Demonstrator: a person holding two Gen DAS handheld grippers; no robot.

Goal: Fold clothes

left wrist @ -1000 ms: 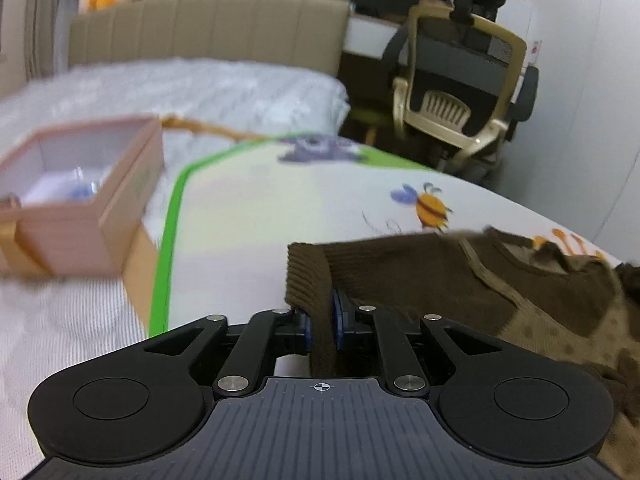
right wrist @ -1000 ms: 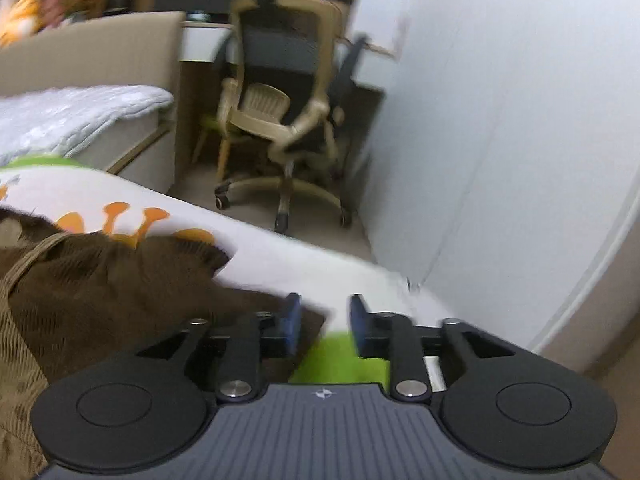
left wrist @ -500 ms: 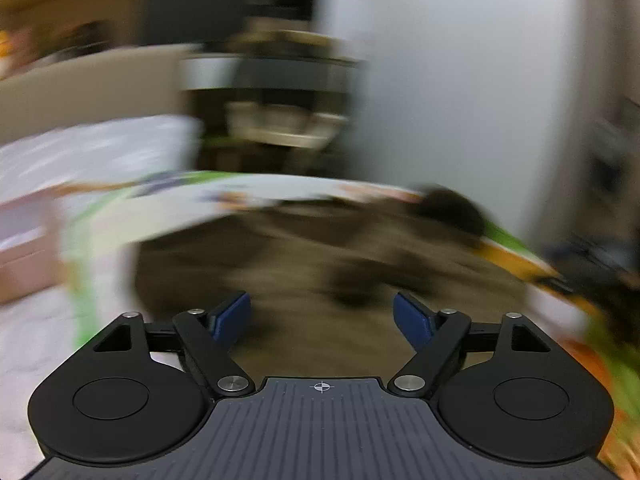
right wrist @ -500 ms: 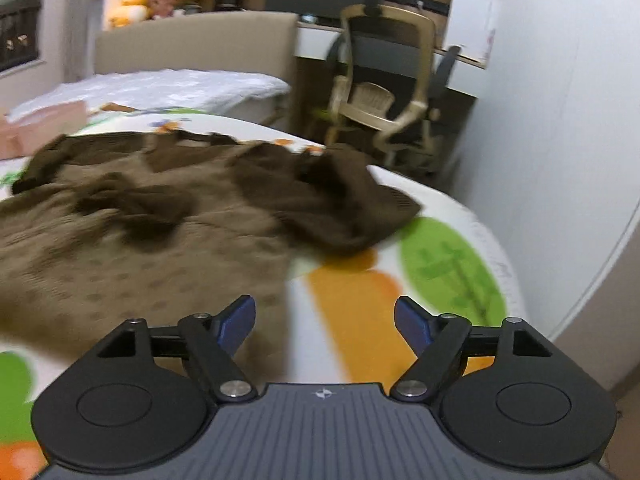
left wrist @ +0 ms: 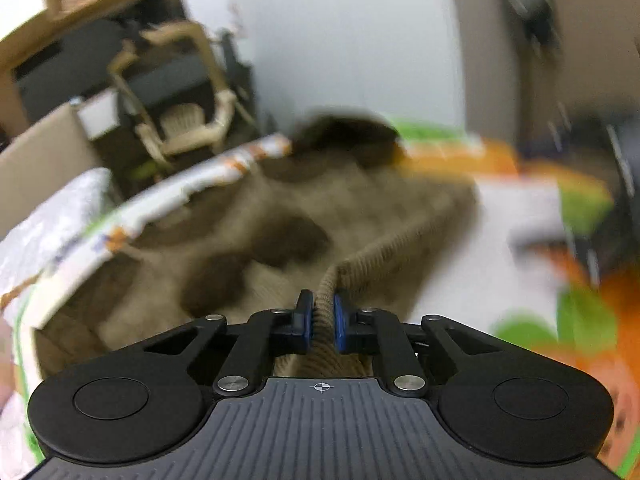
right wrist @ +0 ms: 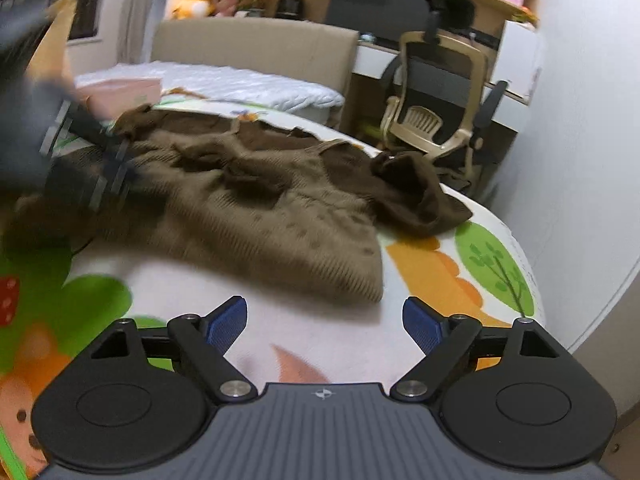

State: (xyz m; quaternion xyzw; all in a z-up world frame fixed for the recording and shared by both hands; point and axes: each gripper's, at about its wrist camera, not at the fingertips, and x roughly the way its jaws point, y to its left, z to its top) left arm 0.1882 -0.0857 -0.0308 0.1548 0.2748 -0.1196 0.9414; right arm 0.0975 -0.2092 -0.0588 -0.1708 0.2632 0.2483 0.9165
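A tan knitted sweater point(right wrist: 260, 216) with dark brown sleeves point(right wrist: 416, 196) lies spread on a colourful printed mat point(right wrist: 440, 264) on the bed. My left gripper point(left wrist: 321, 312) is shut on the sweater's ribbed hem point(left wrist: 376, 256) and lifts that edge into a ridge. The rest of the sweater point(left wrist: 280, 208) is blurred there. In the right wrist view, the left gripper point(right wrist: 100, 172) is a dark blur at the garment's left side. My right gripper point(right wrist: 324, 312) hovers over bare mat just in front of the hem's right corner, jaws opening, nothing between them.
A pink box point(right wrist: 120, 94) sits on the white quilt point(right wrist: 248, 84) behind the mat. A beige office chair point(right wrist: 432, 120) and a desk stand beyond the bed's far right. A white wall point(right wrist: 580, 160) runs close along the right side.
My left gripper let go of the dark brown cuff, opened, swung across and shut on the tan hem. My right gripper opened wide and drew back from the sleeve to the mat before the hem.
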